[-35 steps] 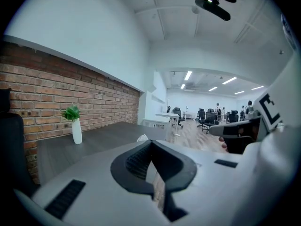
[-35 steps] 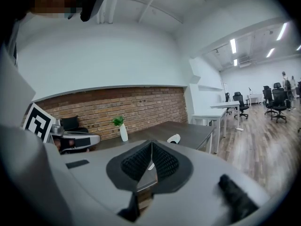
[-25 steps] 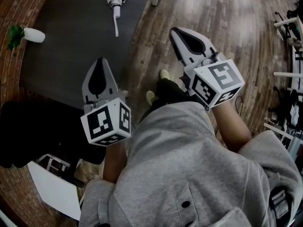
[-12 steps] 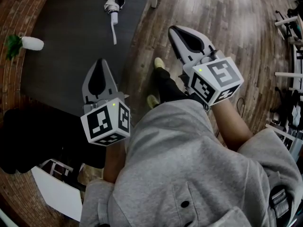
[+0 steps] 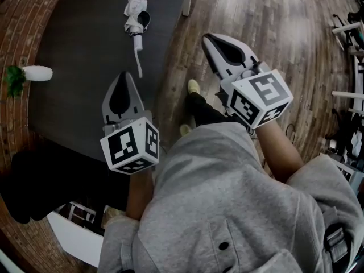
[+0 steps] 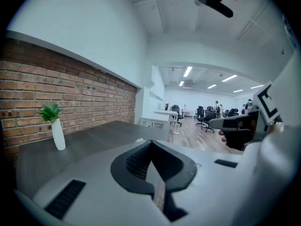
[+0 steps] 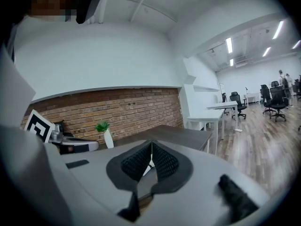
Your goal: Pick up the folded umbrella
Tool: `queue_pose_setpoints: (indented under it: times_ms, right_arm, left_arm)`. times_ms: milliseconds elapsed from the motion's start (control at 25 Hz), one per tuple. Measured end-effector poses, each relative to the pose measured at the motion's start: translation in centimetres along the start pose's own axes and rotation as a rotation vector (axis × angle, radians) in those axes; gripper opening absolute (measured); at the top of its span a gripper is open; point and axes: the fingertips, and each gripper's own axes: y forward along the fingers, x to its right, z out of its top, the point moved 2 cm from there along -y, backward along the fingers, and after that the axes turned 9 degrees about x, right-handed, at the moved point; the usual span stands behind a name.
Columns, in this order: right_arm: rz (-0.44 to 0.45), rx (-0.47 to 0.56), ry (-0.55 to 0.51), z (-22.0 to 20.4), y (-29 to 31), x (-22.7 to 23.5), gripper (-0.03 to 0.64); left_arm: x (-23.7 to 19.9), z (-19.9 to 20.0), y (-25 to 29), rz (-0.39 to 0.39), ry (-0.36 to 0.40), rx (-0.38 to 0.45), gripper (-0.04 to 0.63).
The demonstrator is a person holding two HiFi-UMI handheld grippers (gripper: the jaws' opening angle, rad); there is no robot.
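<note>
In the left gripper view the folded umbrella [image 6: 139, 140] is a tiny white speck, shape unreadable.

Folded white umbrella [image 5: 136, 23], apparently strapped handle, lying flat on dark tabletop [image 5: 85, 67]

Brick wall [image 6: 70, 93], wood floor [image 5: 284, 33], dark table [image 5: 85, 50]

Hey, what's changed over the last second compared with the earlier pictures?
The person has stepped toward the dark table. In the head view the folded umbrella and the white vase with the plant have slid down the picture, nearer the claws. Nothing was taken hold of or let go. The left claw and right claw stay shut and empty, and the umbrella still lies untouched on the table.
</note>
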Motion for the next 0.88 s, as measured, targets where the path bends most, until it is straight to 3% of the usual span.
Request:
queue_pose_setpoints:
  times_ms: [880]
  right_arm:
    - [0.079,-0.039,0.032,2.3,11.9,9.6,0.025]
  left_arm:
    - [-0.1,1.0,14.6,0.076,0.02,-0.066,0.012]
